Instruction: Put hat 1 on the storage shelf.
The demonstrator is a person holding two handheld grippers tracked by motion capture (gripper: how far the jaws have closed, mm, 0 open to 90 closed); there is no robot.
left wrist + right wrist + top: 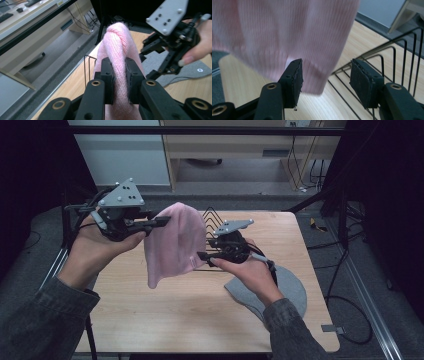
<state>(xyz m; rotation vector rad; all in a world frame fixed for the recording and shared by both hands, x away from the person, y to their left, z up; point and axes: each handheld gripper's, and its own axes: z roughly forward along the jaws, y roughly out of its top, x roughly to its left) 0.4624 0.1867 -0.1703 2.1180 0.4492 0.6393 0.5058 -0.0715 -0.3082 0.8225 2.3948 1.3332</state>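
From above, your left gripper point(162, 221), palm-up at nine o'clock, pinches the pink beanie point(172, 245) hanging over the counter point(200, 320), while in its own view the pads clamp the knit point(120, 75), and your right gripper point(325, 82) stands spread at the hem.

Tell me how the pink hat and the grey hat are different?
The pink knit hat hangs in the air, pinched by the left gripper; the grey hat lies flat on the table. The pink one droops bunched; the grey one is spread out, partly under the right hand. Both look soft.
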